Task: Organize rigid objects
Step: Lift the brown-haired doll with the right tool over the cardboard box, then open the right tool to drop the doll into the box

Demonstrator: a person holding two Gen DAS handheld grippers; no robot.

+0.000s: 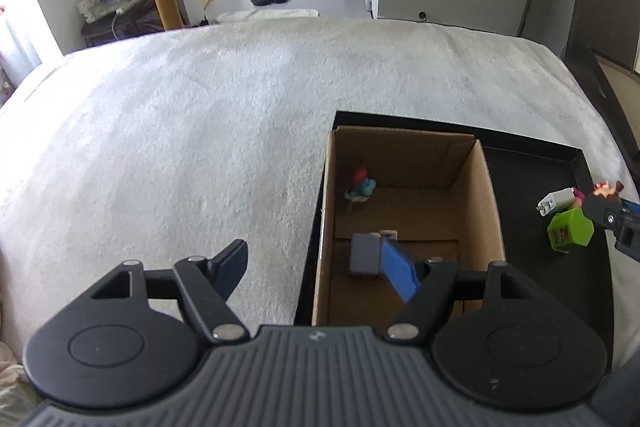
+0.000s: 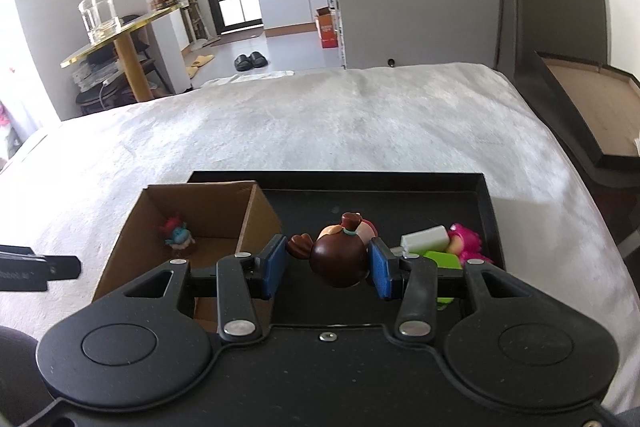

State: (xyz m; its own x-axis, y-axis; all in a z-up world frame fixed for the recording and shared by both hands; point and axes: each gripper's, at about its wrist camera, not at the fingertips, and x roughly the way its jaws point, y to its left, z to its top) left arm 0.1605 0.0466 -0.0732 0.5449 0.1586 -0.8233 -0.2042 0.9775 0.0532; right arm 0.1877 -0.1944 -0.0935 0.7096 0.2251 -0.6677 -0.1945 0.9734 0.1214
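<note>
Colours we see on the bed

We see a white fuzzy blanket (image 1: 180, 147), a black tray (image 2: 486, 211), a plain brown cardboard box (image 1: 490, 195), a brown-haired figurine (image 2: 340, 259), a green block (image 1: 570, 229), a white block (image 2: 424, 238), a pink toy (image 2: 466, 241) and blue finger pads (image 2: 276, 265).

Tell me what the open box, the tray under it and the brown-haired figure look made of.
Box: corrugated cardboard, matte brown, with visible folds. Tray: matte black; could be plastic or coated board. Figure: glossy, smooth, probably hard plastic or vinyl.
</note>
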